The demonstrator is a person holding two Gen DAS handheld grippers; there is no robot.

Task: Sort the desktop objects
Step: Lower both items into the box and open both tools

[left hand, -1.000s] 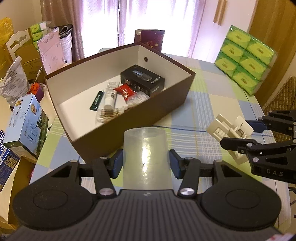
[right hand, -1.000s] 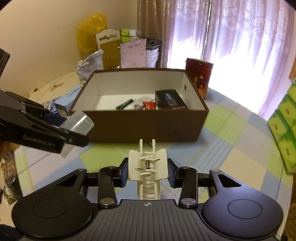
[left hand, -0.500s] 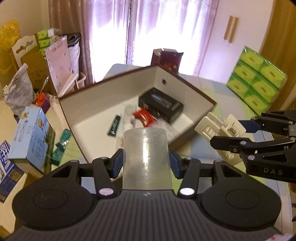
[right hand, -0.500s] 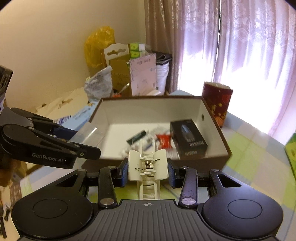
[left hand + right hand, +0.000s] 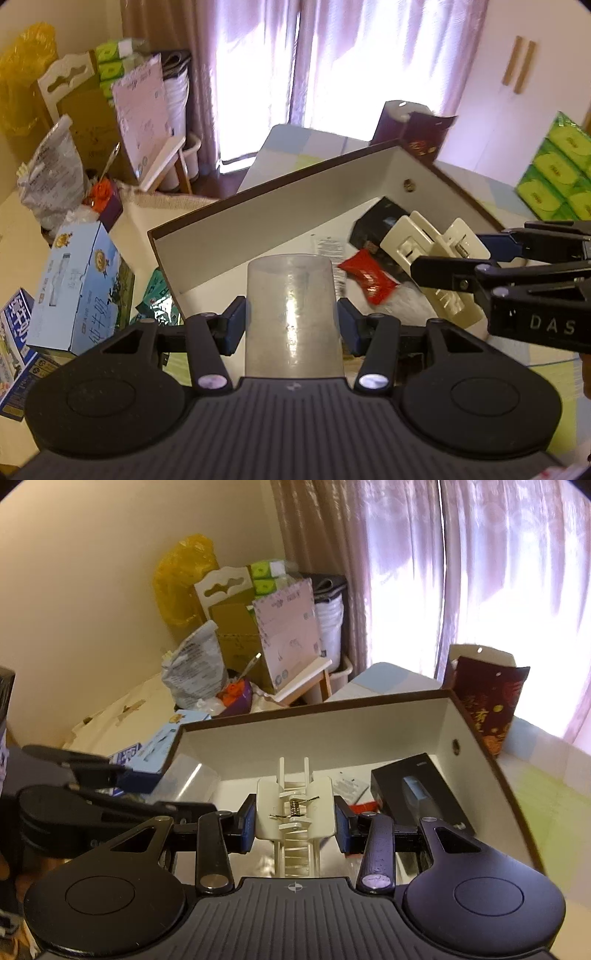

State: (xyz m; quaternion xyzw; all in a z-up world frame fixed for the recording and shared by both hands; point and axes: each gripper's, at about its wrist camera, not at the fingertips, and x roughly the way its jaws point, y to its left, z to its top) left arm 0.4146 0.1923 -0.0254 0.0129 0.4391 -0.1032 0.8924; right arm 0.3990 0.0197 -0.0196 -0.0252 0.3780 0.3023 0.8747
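Note:
My left gripper (image 5: 291,325) is shut on a clear plastic cup (image 5: 293,299), held over the near wall of the brown box (image 5: 236,236). My right gripper (image 5: 295,821) is shut on a cream hair clip (image 5: 295,805) and hovers above the box's white interior (image 5: 332,734). In the left wrist view the same cream hair clip (image 5: 432,243) and the right gripper (image 5: 495,258) hang over the box's right half. The right wrist view shows the left gripper (image 5: 140,794) with the cup (image 5: 188,779) at the box's left wall. Inside lie a black carton (image 5: 417,794) and a red packet (image 5: 367,277).
A dark red gift bag (image 5: 484,698) stands behind the box. Green tissue packs (image 5: 557,173) are stacked at the far right. A light blue carton (image 5: 77,291) and bags and boards (image 5: 236,638) crowd the left side beyond the table edge.
Both grippers have risen and moved forward with their loads, from in front of the box to over its inside. Each grip stayed the same.

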